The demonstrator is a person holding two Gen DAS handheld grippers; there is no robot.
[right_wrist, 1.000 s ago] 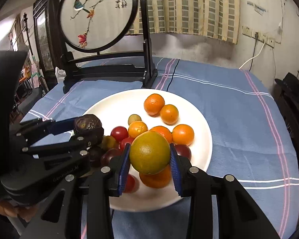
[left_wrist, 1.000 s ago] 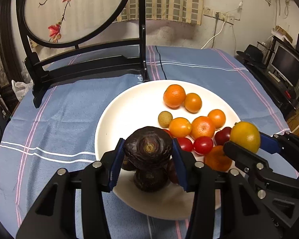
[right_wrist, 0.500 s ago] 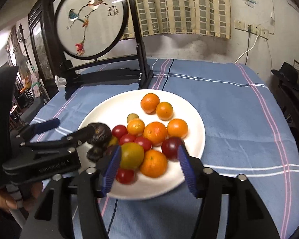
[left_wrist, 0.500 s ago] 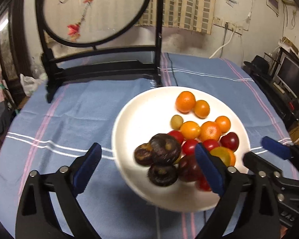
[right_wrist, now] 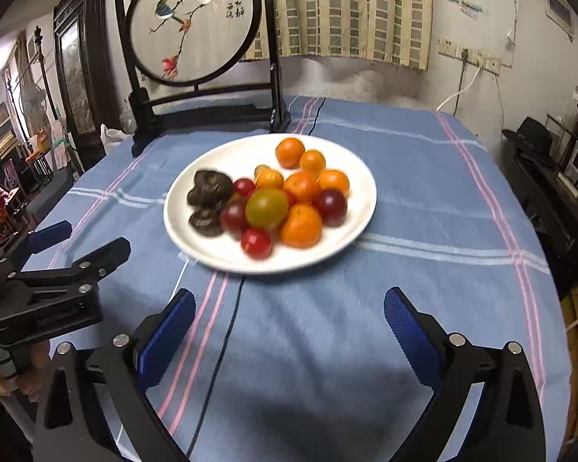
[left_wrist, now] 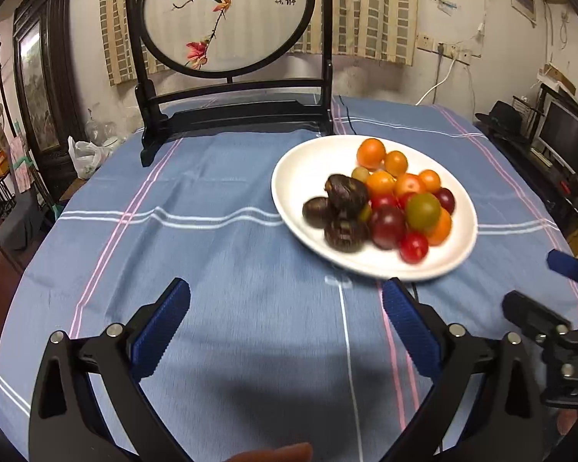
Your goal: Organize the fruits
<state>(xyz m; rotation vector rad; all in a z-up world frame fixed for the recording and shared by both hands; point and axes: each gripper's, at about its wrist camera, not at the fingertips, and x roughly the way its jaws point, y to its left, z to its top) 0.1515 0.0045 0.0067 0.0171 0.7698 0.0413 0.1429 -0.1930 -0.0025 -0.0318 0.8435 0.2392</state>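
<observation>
A white plate (left_wrist: 296, 177) (right_wrist: 358, 208) on the blue striped tablecloth holds the fruit pile. Dark purple fruits (left_wrist: 346, 191) (right_wrist: 211, 183) lie on its left side, small oranges (left_wrist: 370, 151) (right_wrist: 289, 151) at the back, red tomatoes (left_wrist: 414, 246) (right_wrist: 256, 242) in front. A yellow-green orange (left_wrist: 423, 210) (right_wrist: 266, 208) rests on top of the pile. My left gripper (left_wrist: 285, 323) is open and empty, well short of the plate. My right gripper (right_wrist: 289, 327) is open and empty, also back from the plate.
A black wooden stand with a round embroidered screen (left_wrist: 227, 19) (right_wrist: 192, 23) stands at the table's back. Dark furniture and a monitor (left_wrist: 566, 138) sit beyond the right edge. Bare tablecloth (left_wrist: 173, 231) lies left of the plate.
Both grippers let go of their fruits, the dark purple fruit and the yellow-green orange, onto the plate, opened wide, and pulled back toward the table's near edge.
</observation>
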